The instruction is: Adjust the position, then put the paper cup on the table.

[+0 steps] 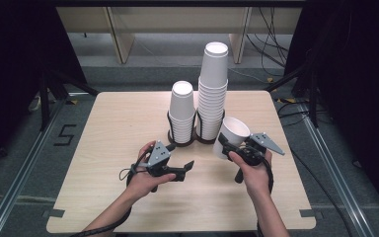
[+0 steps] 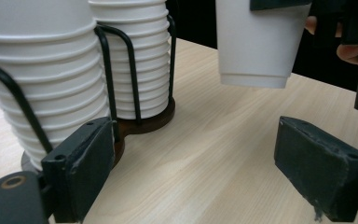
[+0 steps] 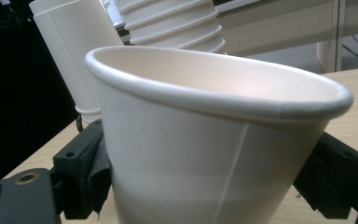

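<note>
A single white paper cup point(image 1: 233, 134) hangs just above the table, tilted, with my right gripper point(image 1: 232, 147) shut on its wall; in the right gripper view the cup point(image 3: 214, 140) sits between the two black jaws. From the left gripper view the same cup point(image 2: 257, 42) floats above the wood at upper right. My left gripper point(image 1: 187, 168) is open with nothing between its fingers point(image 2: 81, 165), low over the table in front of the holder. Two stacks of white cups, a shorter one point(image 1: 182, 111) and a taller one point(image 1: 212, 91), stand in a black wire holder point(image 1: 193, 133).
The light wooden table point(image 1: 118, 148) has bare surface to the left and in front of the hands. Its right edge point(image 1: 296, 163) runs close to the right hand. Black stands and cables lie on the floor on both sides.
</note>
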